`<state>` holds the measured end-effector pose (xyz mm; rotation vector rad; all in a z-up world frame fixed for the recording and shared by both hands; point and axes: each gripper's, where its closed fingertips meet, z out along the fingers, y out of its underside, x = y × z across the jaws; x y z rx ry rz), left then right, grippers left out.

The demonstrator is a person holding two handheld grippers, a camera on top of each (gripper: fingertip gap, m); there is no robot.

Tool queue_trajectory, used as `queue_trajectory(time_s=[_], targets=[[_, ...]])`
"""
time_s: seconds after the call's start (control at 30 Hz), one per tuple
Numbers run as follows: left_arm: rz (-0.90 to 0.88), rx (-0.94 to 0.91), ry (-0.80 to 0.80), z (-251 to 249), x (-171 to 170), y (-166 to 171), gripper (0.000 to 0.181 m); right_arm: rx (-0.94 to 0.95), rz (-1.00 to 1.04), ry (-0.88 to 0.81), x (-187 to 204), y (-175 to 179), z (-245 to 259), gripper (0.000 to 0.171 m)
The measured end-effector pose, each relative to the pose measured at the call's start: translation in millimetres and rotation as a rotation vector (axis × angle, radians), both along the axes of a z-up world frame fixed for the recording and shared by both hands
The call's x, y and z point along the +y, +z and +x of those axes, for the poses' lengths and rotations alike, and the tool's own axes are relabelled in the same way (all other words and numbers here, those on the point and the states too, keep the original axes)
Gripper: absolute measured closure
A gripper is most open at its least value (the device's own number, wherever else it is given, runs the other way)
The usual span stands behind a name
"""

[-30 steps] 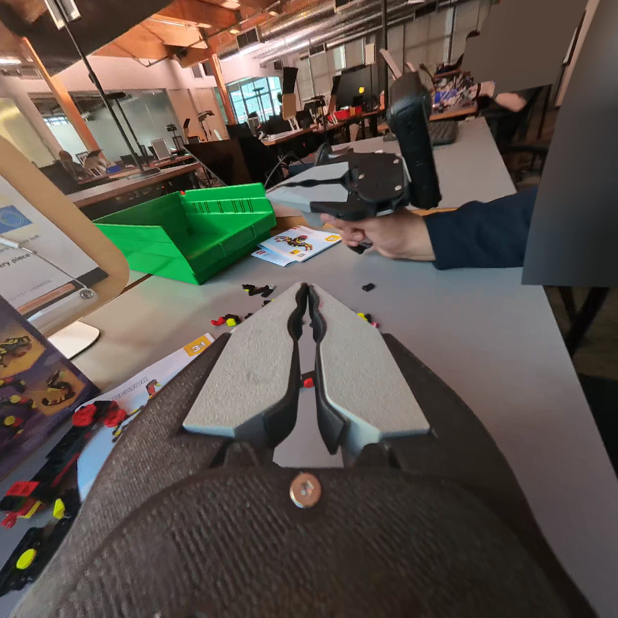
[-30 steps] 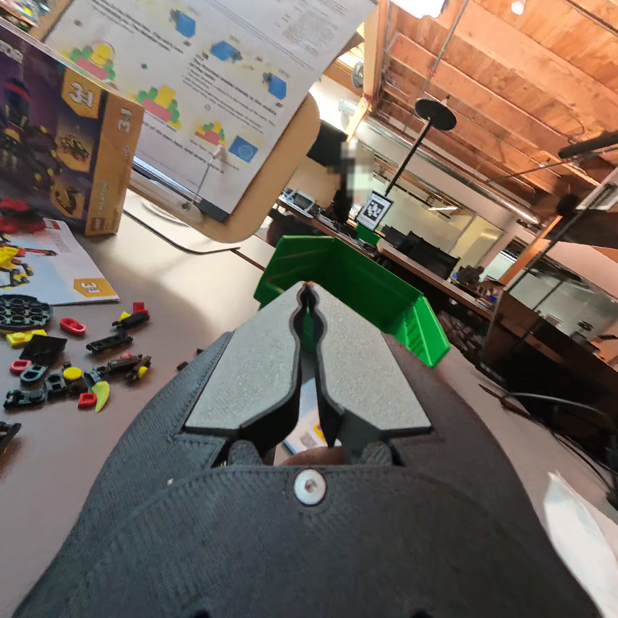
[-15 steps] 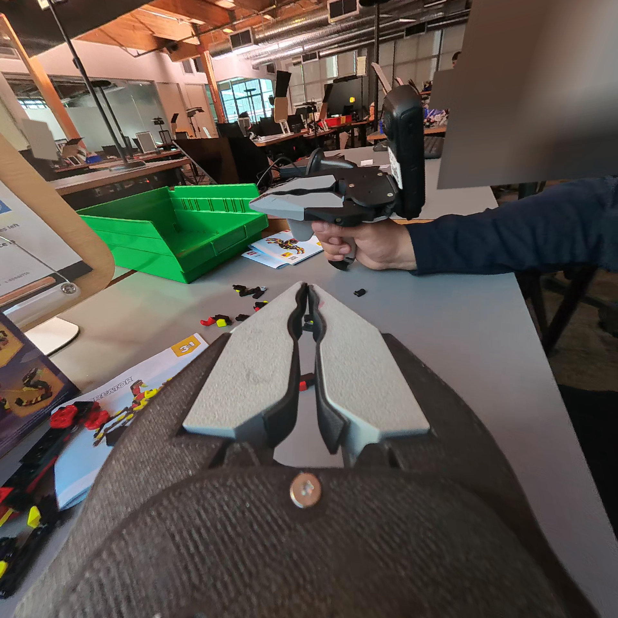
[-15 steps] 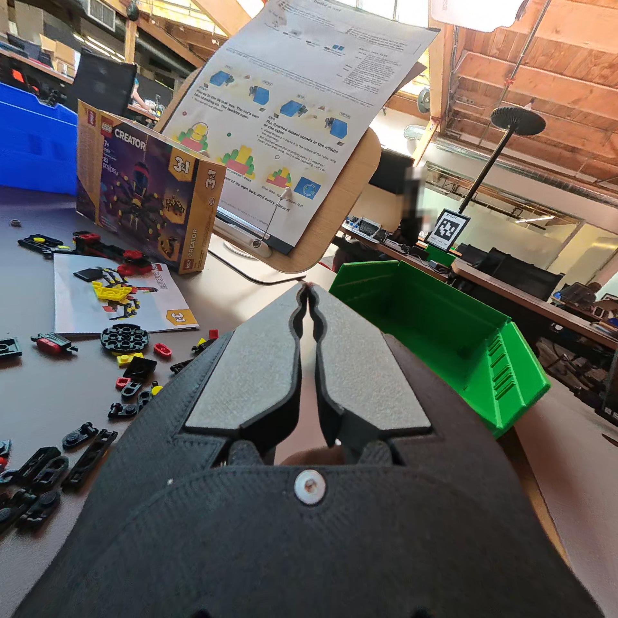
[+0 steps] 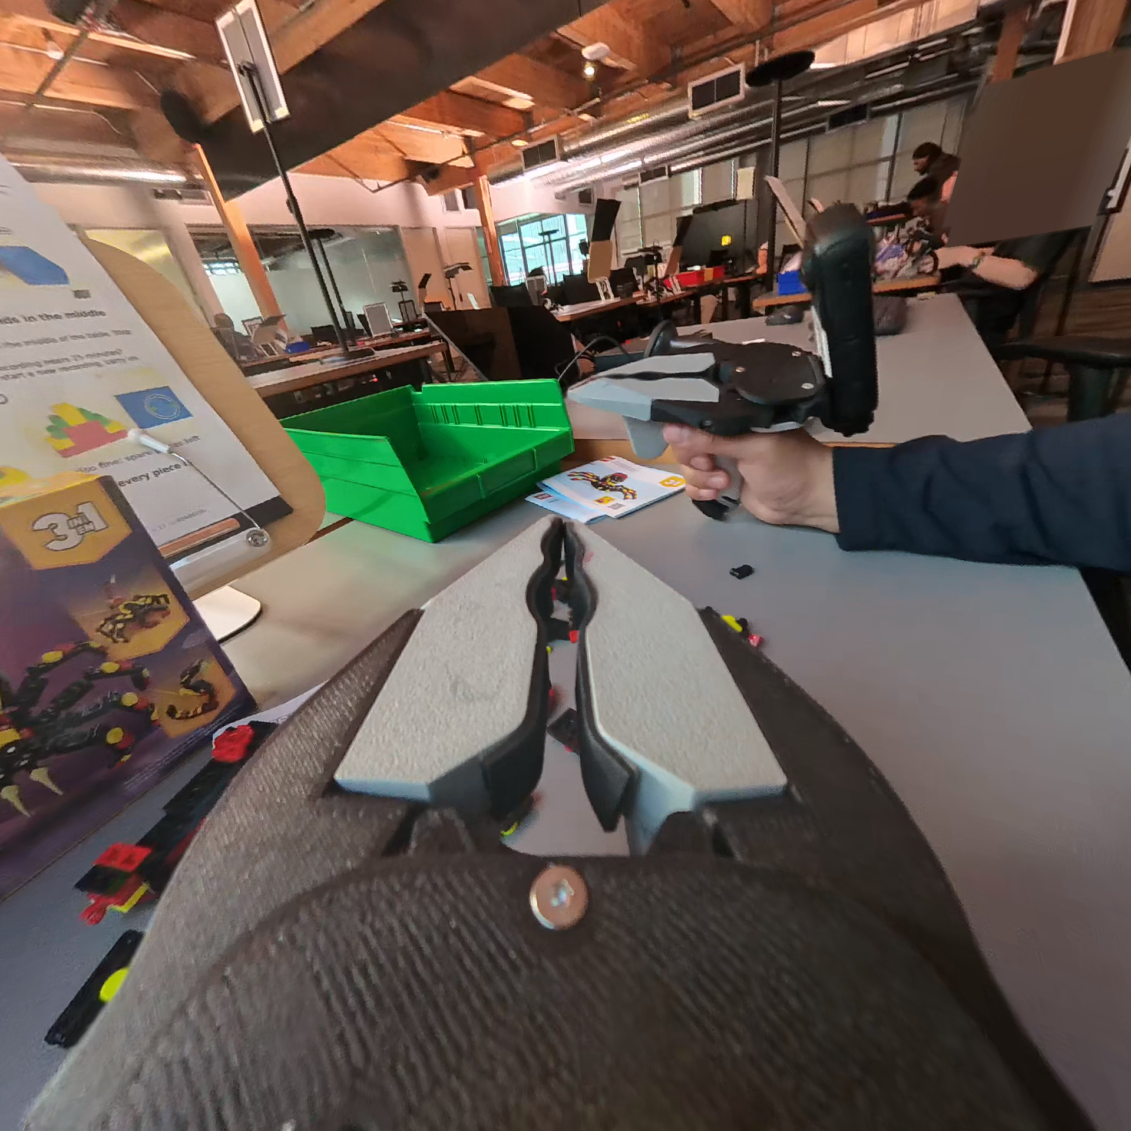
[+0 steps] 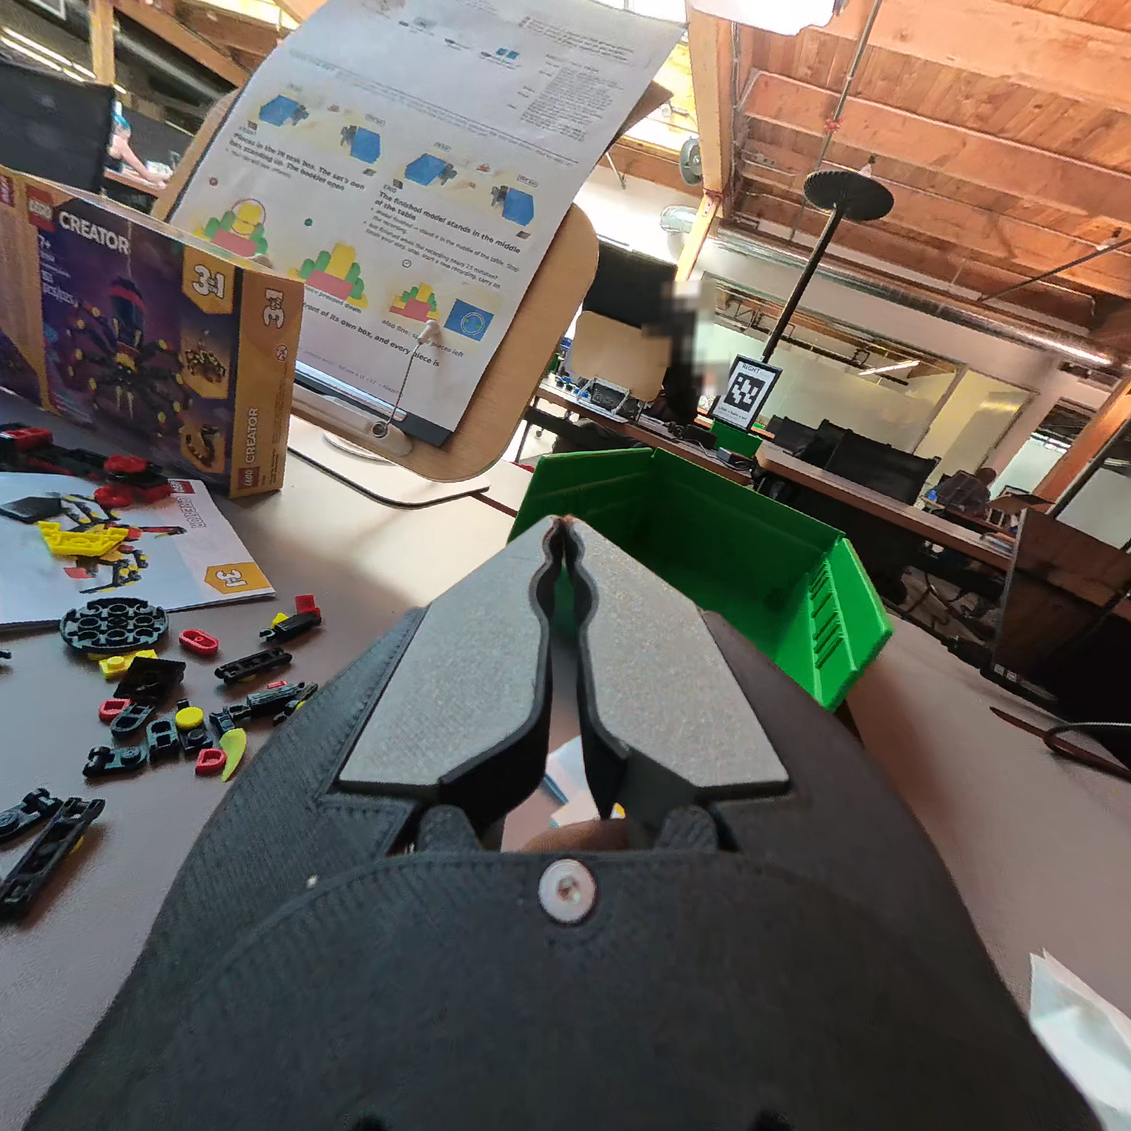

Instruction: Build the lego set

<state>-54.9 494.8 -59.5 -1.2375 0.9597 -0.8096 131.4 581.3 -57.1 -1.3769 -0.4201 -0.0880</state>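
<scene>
From my left side first: my left gripper (image 5: 564,535) has its fingers pinched together with nothing between them, and it hangs over the grey table (image 5: 887,704). Compared to a second ago this view has swung left, so the set's box (image 5: 92,642) now fills the left edge where I mostly saw the booklet before, and some bricks peek out under the fingers. My right gripper (image 5: 587,395) shows up across the table, gripped in my right hand (image 5: 753,483), level and well above the surface, with the green bin (image 5: 440,453) behind it and a second booklet (image 5: 606,486) below it. Over on the right view, that gripper's fingers are closed on nothing too, pointing at the bin, and it's dipped back toward the table since half a second ago. What only this view gives me is the loose pieces (image 6: 183,691) spread out left of the gripper, the open booklet (image 6: 122,551) beside the box, and the instruction sheet (image 6: 416,202) on its stand. So I reckon nothing's picked yet; still just lining up on the pile.
</scene>
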Motion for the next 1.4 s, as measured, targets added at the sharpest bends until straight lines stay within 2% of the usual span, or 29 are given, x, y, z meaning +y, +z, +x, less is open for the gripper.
queue_trajectory(time_s=[0.2,0.33,0.53,0.8,1.03,1.13,1.23,1.3,1.4], targets=[[0.058,0.012,0.128,-7,10,1,0.181,-0.020,0.022,-0.097,-11,1,4,0.171],[0.027,0.050,0.191,-6,20,-5,0.181,-0.050,0.027,-0.139,-15,0,4,0.171],[-0.054,0.120,0.194,0,31,-16,0.181,-0.024,-0.013,-0.067,-11,-3,-1,0.171],[-0.031,0.100,0.207,10,47,-13,0.181,-0.018,-0.001,-0.027,12,-2,-7,0.171],[0.000,0.075,0.171,19,46,-9,0.181,0.109,-0.017,0.117,30,6,-21,0.171],[-0.063,0.075,0.133,20,41,-10,0.181,0.157,-0.062,0.211,30,2,-35,0.171],[-0.123,0.122,0.170,21,51,-20,0.181,0.126,-0.100,0.140,38,-4,-35,0.171],[-0.131,0.129,0.191,20,56,-22,0.181,0.107,-0.164,0.051,44,-12,-31,0.171],[-0.119,0.126,0.203,18,57,-21,0.181,0.071,-0.217,0.006,46,-20,-36,0.168]])
